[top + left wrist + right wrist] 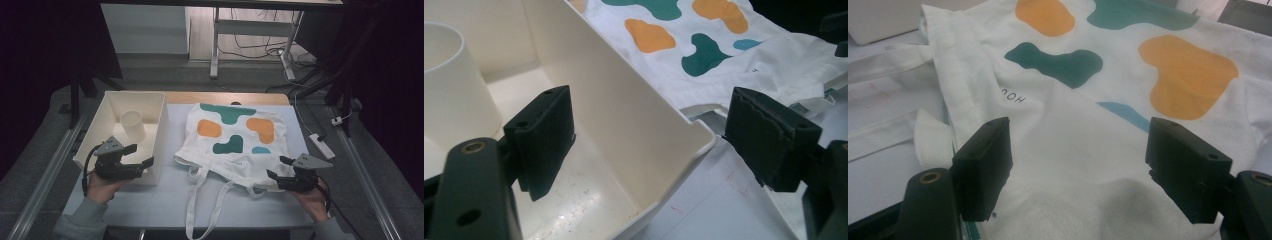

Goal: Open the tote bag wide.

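We see a pale grey matte tabletop (pixel 150 197) under dim light, with dark floor and desk legs beyond. Toward its left edge stands a cream rectangular plastic bin (pixel 157 150) with smooth walls, a white cylindrical cup (pixel 133 125) inside. Our left gripper (pixel 142 156) straddles the bin's near right corner, jaws apart, gripping nothing. At the centre lies a white woven-cotton tote bag (pixel 232 150) with rounded teal and orange blotches, straps trailing to the near edge. Our right gripper (pixel 277 169) hangs over its near right corner, jaws apart.
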The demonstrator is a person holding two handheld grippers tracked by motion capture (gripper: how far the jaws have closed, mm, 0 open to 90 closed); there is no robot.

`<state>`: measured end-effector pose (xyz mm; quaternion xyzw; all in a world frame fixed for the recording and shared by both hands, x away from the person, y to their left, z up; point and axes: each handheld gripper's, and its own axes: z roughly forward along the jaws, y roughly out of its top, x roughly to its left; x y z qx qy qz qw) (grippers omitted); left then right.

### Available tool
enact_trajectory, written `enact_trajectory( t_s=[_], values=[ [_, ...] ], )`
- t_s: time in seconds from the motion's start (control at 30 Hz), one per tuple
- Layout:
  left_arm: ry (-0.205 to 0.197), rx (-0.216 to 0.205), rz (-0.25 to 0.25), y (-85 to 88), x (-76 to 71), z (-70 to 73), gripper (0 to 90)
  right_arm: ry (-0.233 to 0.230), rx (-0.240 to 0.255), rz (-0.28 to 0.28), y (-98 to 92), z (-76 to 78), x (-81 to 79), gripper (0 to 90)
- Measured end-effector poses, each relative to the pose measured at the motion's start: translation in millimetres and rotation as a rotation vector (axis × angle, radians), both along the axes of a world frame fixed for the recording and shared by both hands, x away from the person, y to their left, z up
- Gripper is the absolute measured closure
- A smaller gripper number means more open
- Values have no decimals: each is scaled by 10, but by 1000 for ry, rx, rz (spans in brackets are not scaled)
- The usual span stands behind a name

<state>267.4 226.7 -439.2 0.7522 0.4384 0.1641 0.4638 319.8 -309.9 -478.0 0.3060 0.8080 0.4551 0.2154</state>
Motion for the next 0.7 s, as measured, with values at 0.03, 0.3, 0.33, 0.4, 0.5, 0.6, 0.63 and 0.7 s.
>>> enact_trajectory(
  t_s=[0.03, 0.3, 0.33, 0.4, 0.5, 0.6, 0.63, 0.7],
  values=[
    [0, 0, -1, -2, 0, -4, 196, -1, -2, -1, 0, 0, 3, 271],
    [-4, -1, -5, -22, -16, -20, 194, -3, -12, -2, 10, -14, -11, 272],
    [-7, -2, -7, -24, -21, -15, 195, -3, -13, -1, 11, -16, -12, 272],
    [-14, -2, -7, -29, -29, -7, 195, -3, -14, 0, 14, -22, -12, 273],
    [-16, 0, -9, -35, -31, -3, 195, -1, -14, 1, 18, -28, -14, 273],
    [-19, 1, -8, -41, -30, 2, 195, -2, -15, 5, 26, -34, -18, 274],
    [-21, 0, -5, -42, -31, 7, 196, -2, -13, 8, 29, -35, -20, 274],
    [-23, -1, -2, -44, -30, 20, 197, 2, -6, 13, 34, -35, -21, 274]
  ],
)
